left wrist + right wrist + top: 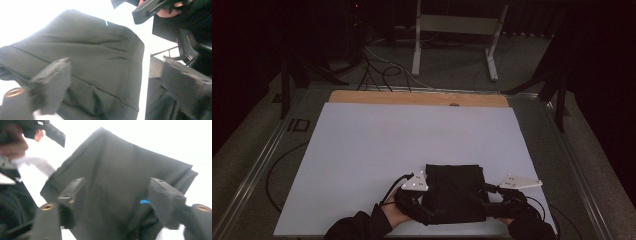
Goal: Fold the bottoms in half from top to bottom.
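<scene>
Grippers are flanking a folded black cloth lying on the white sheet near its front edge. Left gripper is sitting at the cloth's left side, jaws standing spread with nothing pinched. Right gripper is sitting at the cloth's right side, jaws likewise spread, cloth lying free beyond them. A small blue tag is showing on the cloth.
</scene>
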`<state>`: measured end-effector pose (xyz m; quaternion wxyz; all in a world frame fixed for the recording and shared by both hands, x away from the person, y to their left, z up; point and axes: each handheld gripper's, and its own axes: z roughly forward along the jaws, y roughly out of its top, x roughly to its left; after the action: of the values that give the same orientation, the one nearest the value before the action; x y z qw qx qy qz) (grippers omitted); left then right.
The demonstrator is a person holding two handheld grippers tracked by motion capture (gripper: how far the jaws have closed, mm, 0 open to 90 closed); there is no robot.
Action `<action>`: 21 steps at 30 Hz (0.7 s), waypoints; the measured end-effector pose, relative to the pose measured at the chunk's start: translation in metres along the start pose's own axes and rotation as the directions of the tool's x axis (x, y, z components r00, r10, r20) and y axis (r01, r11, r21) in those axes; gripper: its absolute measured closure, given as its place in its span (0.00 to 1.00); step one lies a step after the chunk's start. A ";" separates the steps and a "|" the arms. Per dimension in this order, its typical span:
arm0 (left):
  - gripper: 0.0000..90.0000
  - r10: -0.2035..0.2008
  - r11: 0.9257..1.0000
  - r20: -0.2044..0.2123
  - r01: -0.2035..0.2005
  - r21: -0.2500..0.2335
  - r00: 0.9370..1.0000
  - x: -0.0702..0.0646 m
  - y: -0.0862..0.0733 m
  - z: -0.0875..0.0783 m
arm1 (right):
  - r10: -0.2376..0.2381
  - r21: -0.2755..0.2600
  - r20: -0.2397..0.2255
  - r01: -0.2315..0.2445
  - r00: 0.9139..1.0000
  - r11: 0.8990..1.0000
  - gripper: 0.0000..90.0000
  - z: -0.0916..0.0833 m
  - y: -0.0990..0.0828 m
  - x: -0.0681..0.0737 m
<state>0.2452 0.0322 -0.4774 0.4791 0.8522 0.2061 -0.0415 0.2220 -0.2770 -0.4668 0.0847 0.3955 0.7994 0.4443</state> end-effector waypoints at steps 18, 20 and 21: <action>0.00 -0.079 0.996 -0.091 0.075 -0.045 0.993 0.011 0.016 -0.011 | -0.024 -0.024 0.079 0.026 0.997 0.999 0.11 0.007 0.032 -0.005; 0.00 -0.087 0.995 -0.100 0.083 -0.051 0.991 0.012 0.018 -0.011 | -0.016 -0.023 0.090 0.018 0.996 1.000 0.11 0.008 0.036 -0.006; 0.00 -0.092 0.995 -0.108 0.087 -0.057 0.990 0.013 0.018 -0.012 | -0.022 -0.020 0.106 0.024 0.994 1.000 0.11 0.009 0.037 -0.006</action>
<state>0.2629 0.0377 -0.4599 0.4867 0.8303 0.2714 -0.0104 0.2511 -0.2652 -0.4448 0.1362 0.4083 0.7935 0.4301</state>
